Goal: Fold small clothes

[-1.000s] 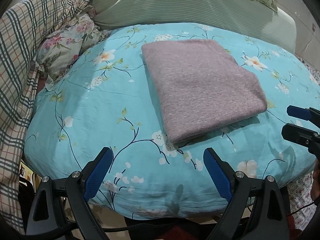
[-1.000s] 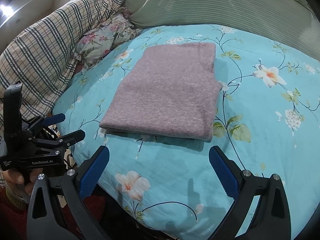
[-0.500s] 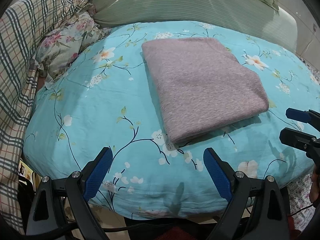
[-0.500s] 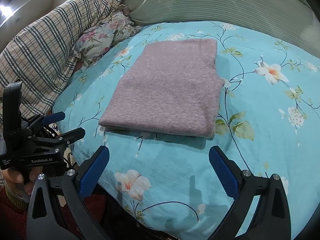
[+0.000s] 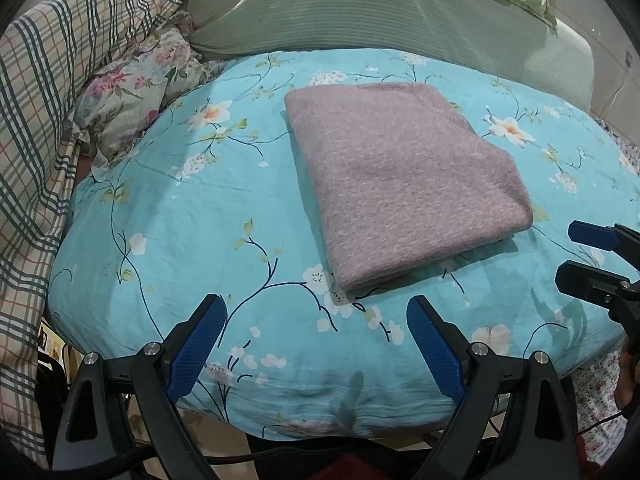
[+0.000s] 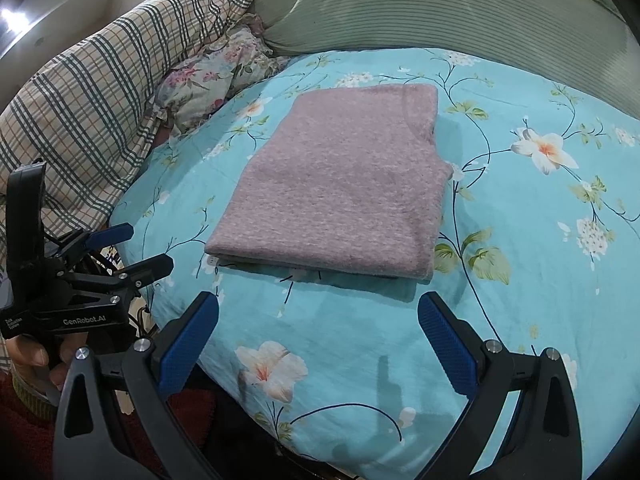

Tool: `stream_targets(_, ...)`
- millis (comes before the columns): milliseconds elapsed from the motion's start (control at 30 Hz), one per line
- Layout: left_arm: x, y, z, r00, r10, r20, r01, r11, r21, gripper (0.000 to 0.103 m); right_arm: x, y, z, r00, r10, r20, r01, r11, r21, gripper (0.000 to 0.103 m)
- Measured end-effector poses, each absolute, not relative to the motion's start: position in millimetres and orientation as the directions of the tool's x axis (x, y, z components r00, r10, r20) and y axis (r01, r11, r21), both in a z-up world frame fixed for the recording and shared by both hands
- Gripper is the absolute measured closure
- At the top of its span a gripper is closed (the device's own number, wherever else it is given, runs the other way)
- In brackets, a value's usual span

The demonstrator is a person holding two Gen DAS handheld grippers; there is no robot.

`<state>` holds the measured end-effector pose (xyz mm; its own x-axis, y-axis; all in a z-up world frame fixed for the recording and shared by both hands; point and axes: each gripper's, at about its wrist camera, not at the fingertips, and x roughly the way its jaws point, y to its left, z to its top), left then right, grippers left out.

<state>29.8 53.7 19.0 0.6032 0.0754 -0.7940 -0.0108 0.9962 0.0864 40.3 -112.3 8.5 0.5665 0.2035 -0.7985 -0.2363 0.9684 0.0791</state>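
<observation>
A mauve knitted garment [image 5: 404,176] lies folded into a neat rectangle on the turquoise floral bedspread [image 5: 192,224]; in the right wrist view the same garment [image 6: 344,184] sits just beyond my fingers. My left gripper [image 5: 316,336] is open and holds nothing, hanging over the near edge of the bed, short of the garment. My right gripper [image 6: 318,340] is also open with nothing between its blue pads, near the garment's folded edge. Each gripper shows in the other's view: the right gripper [image 5: 580,256] at the right edge, the left gripper [image 6: 132,248] at the left, held by a hand [image 6: 32,360].
A plaid quilt [image 5: 36,92] and a floral pillow [image 5: 132,96] are bunched at the left. A pale green striped bolster [image 5: 360,8] runs along the back. The bed's rounded front edge [image 5: 320,412] drops off below my grippers.
Both grippers have eased slightly back and the view has shifted a little; the garment has not moved and both grippers stay open.
</observation>
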Motion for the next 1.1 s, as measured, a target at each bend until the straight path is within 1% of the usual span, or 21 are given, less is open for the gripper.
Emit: stream_targets(1100, 25.8, 53.9, 24.9, 0.616, 0.074, -0.784, -0.021, 0.997, 0.079, 0.010, 40.3, -112.6, 14.6, 0.575, 0.217, -0.788, -0.258, 0.963, 0.077, 0.003)
